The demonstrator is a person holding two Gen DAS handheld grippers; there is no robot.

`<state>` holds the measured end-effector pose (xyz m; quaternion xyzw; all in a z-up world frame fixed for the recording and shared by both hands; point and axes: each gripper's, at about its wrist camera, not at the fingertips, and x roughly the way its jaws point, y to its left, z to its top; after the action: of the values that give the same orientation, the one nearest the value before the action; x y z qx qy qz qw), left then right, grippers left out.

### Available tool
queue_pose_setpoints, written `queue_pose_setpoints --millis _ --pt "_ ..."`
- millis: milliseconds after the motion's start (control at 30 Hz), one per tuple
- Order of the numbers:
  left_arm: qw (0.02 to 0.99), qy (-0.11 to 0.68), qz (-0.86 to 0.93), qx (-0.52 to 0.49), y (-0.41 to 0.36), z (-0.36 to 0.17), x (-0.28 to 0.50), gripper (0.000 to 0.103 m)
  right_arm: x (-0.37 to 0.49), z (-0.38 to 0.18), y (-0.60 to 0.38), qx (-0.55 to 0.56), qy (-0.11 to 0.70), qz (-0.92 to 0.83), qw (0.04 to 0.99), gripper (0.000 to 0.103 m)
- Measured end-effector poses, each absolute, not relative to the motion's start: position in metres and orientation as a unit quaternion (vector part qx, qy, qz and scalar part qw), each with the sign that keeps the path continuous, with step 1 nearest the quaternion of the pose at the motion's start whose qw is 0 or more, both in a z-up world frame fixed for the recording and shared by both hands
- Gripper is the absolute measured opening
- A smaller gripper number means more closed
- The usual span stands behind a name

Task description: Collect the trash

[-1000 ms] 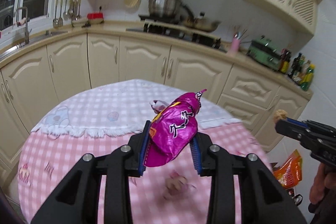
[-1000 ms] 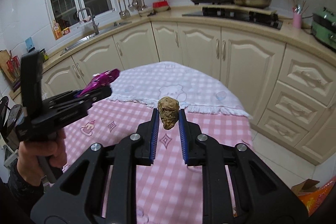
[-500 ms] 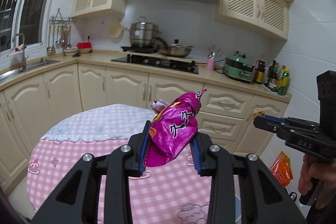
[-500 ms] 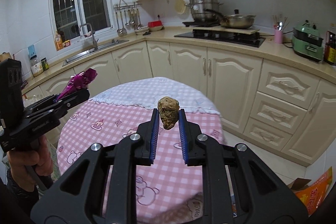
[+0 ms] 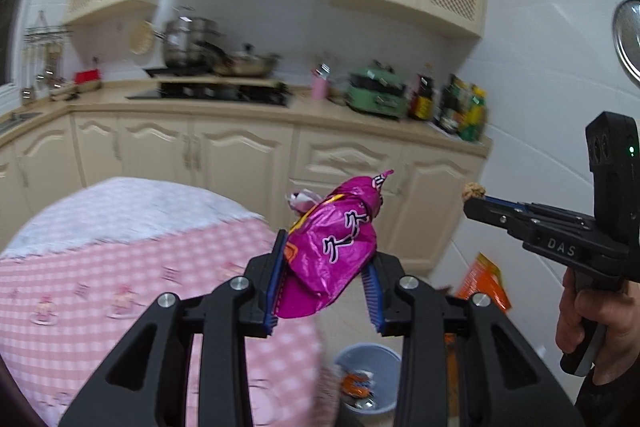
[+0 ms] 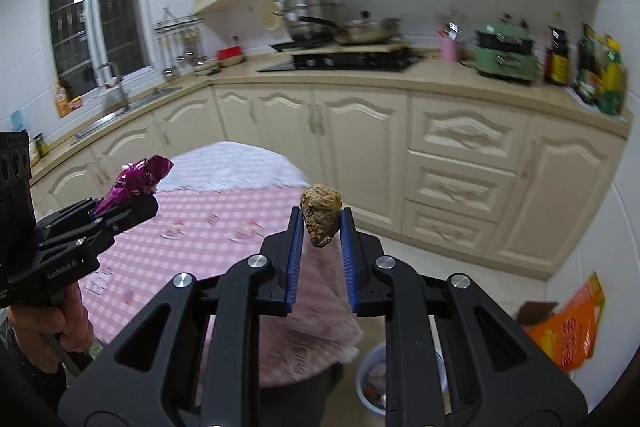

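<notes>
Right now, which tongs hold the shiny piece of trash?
The left tongs: they grip a glossy magenta wrapper. The right tongs hold a dull brown lump.

My left gripper (image 5: 326, 263) is matt black plastic with ribbed blue pads (image 5: 274, 283) and bright metal screw heads; it pinches a glossy, crinkled magenta foil wrapper (image 5: 332, 247). My right gripper (image 6: 320, 247), of the same matt plastic, clamps a rough, dull brown lump (image 6: 320, 217). At the lower left of both views the tablecloth (image 5: 100, 267) looks like soft checked cloth. The cabinet doors (image 6: 452, 147) across the middle have a smooth satin cream finish. On the stove the pots (image 6: 312, 15) are shiny metal. At the bottom, the bin (image 5: 384, 359) looks like smooth pale plastic.
</notes>
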<state>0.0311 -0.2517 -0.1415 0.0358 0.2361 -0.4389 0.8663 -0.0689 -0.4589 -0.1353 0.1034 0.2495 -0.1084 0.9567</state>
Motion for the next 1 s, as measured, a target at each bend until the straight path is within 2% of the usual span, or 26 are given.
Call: queue_pose_setpoints --millis 333,600,667,733,767,800,833,867,933,1000 --pt "0.779 0.355 -0.500 0.134 -0.383 -0.253 0.015 0.033 -0.089 -0.238 -0.547 0.199 0.336 -0.170 0.905 0.019" --pt "0.729 0.417 -0.508 0.191 -0.449 -0.329 0.015 0.035 -0.087 -0.315 -0.591 0.274 0.383 -0.173 0.865 0.019" --pt "0.715 0.438 -0.500 0.218 -0.464 -0.348 0.017 0.044 -0.086 -0.335 -0.600 0.296 0.395 -0.170 0.853 0.019" --pt "0.715 0.444 -0.491 0.226 -0.470 -0.357 0.021 0.076 -0.087 -0.348 -0.607 0.311 0.401 -0.178 0.843 0.020" --pt "0.719 0.441 -0.487 0.229 -0.473 -0.358 0.022 0.082 -0.089 -0.354 -0.611 0.323 0.404 -0.183 0.836 0.032" --pt "0.722 0.437 -0.483 0.232 -0.475 -0.358 0.021 0.087 -0.092 -0.358 -0.615 0.332 0.403 -0.188 0.832 0.048" --pt "0.725 0.434 -0.480 0.236 -0.474 -0.357 0.022 0.089 -0.095 -0.360 -0.618 0.337 0.397 -0.198 0.830 0.085" --pt "0.728 0.432 -0.477 0.237 -0.474 -0.356 0.023 0.090 -0.099 -0.360 -0.619 0.338 0.391 -0.204 0.831 0.090" --pt "0.736 0.425 -0.471 0.237 -0.473 -0.352 0.024 0.092 -0.103 -0.361 -0.623 0.344 0.389 -0.207 0.829 0.090" --pt "0.746 0.415 -0.465 0.232 -0.469 -0.344 0.026 0.093 -0.107 -0.358 -0.625 0.347 0.386 -0.218 0.827 0.094"
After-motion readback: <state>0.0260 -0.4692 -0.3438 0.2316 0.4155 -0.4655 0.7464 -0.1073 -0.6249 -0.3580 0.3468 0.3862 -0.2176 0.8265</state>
